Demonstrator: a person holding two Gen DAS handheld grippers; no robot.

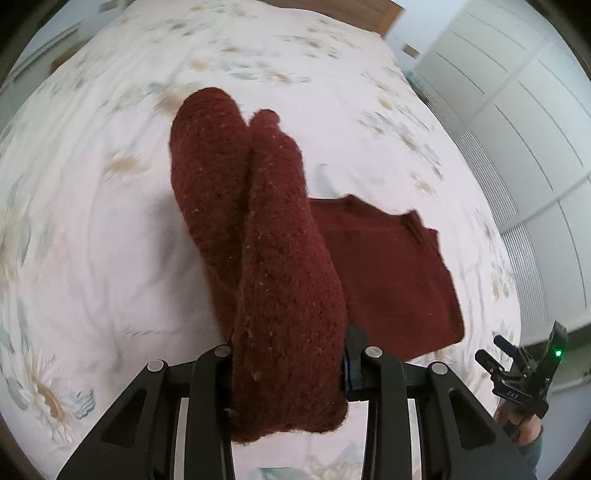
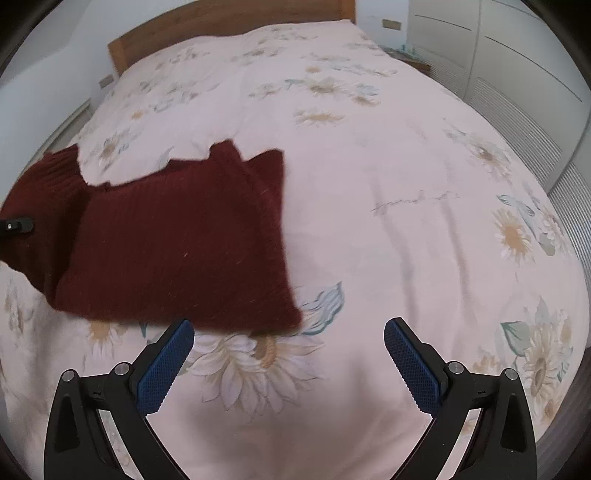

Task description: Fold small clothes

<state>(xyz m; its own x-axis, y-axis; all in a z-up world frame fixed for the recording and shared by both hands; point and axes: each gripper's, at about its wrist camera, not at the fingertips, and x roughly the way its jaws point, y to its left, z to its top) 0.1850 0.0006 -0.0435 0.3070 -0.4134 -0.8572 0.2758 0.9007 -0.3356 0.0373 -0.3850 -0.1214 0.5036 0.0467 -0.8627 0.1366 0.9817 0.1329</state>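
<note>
A dark red knitted sweater (image 1: pixel 388 273) lies flat on the bed, its body folded into a rough rectangle. My left gripper (image 1: pixel 288 369) is shut on one sleeve (image 1: pixel 229 177), which stands bunched up between the fingers, lifted off the bed. In the right wrist view the sweater (image 2: pixel 184 240) lies to the left, and its raised sleeve (image 2: pixel 40 206) sits at the far left edge beside a bit of the left gripper (image 2: pixel 16 225). My right gripper (image 2: pixel 288 354) hovers open over the cover just in front of the sweater's near edge. Its blue pads (image 2: pixel 166 365) hold nothing.
The bed's white cover (image 2: pixel 406 184) with printed sunflowers fills both views. A wooden headboard (image 2: pixel 221 26) stands at the far end. White wardrobe doors (image 1: pixel 517 129) run along the right side. The right gripper (image 1: pixel 524 373), held by a hand, shows at the left wrist view's lower right.
</note>
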